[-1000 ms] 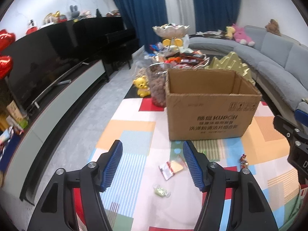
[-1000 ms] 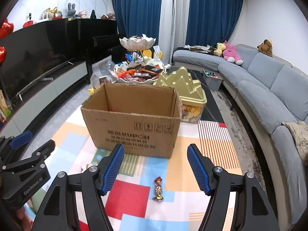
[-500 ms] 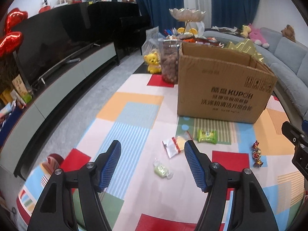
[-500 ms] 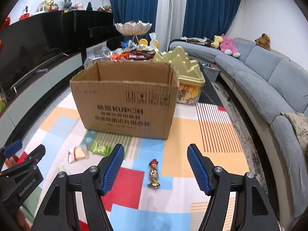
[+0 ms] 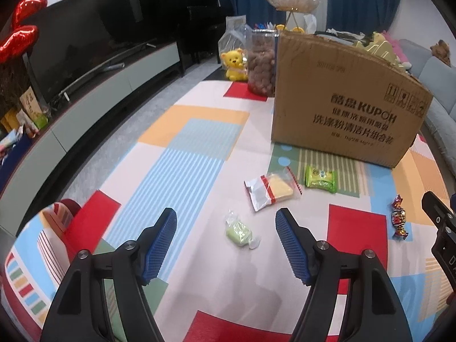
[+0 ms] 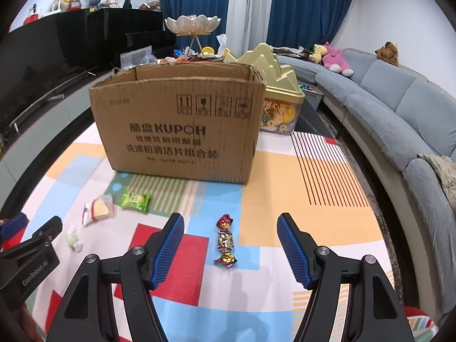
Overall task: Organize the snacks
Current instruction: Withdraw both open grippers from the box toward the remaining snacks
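I am in the approach step, with nothing grasped. My left gripper point(image 5: 225, 222) has just been widening its jaws and frames the pale green candy point(image 5: 238, 232) on the play mat point(image 5: 182, 171). My right gripper point(image 6: 230, 228) gapes over the foil-wrapped candy point(image 6: 225, 242). Next I must lower, pinch each, and carry them to the cardboard box point(image 6: 179, 125).

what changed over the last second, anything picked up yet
Both claws came down toward the mat: the box and snacks now look nearer and lower-angled. The left claw has just been opening a little, framing the pale green candy; the right claw frames the red-gold candy, its jaws unchanged. Nothing is gripped. The cardboard box, yellow wafer packet and green packet stayed put.
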Demonstrator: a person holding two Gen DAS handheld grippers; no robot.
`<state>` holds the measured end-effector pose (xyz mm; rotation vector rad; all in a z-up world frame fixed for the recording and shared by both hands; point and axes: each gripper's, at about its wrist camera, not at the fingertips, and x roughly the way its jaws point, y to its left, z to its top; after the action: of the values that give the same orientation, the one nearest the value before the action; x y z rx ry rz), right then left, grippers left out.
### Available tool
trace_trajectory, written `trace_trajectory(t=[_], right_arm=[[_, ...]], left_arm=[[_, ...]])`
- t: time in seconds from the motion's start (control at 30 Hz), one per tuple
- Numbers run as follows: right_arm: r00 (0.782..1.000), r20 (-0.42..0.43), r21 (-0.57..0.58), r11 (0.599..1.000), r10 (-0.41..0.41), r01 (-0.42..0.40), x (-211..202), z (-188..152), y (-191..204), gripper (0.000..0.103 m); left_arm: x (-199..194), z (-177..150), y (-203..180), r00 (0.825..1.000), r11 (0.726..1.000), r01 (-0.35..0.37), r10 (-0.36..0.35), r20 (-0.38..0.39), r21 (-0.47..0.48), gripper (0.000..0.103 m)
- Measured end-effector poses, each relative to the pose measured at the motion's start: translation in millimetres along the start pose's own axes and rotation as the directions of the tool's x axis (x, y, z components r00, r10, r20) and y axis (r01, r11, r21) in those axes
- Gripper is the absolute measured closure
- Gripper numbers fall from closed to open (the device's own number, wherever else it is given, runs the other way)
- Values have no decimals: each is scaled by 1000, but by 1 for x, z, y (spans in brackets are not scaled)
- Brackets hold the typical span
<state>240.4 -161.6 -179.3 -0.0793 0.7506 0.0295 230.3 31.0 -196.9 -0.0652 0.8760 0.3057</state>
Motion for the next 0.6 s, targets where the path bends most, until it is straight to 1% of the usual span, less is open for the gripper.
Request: trace_trajectory(t=[0.3,0.6], right_arm=[[1000,-14,3,1000,-6,6,18,-5,-1,34],[998,-65,11,1000,-1,2,40,-11,0,34]], left_arm=[[18,-8,0,999,999,-20,18,-46,-37,32],[32,-13,-1,996,997,-46,41,-79,-55,32]])
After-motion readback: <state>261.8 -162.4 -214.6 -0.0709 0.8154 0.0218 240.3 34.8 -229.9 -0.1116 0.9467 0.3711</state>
